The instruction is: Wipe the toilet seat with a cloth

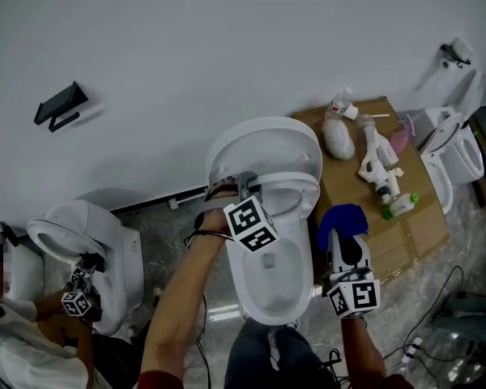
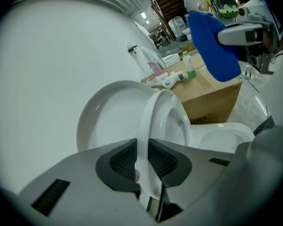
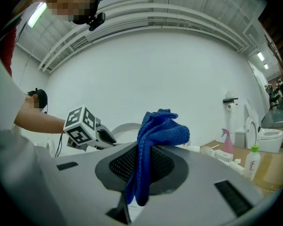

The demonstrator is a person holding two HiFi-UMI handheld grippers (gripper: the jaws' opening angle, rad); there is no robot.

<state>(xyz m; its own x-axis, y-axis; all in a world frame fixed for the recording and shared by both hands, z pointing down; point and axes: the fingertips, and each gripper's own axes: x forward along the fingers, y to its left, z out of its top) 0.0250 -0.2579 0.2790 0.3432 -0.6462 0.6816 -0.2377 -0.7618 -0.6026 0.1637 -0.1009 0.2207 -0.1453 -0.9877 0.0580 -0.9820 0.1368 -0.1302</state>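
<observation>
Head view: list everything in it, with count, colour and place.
toilet: one, white, centre, lid up
toilet seat: one, white, partly raised
other toilets: two, white, far left, far right
cardboard box: one, brown, right of toilet
bottles: several, mostly white, on box
wall bracket: one, black, upper left
other person: one, lower left corner
cloth: one, blue, in right gripper
left gripper: shut on seat edge
right gripper: shut on cloth

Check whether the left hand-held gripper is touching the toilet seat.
Touching. In the left gripper view, the left hand-held gripper clamps the rim of the toilet seat between its two pads.
</observation>
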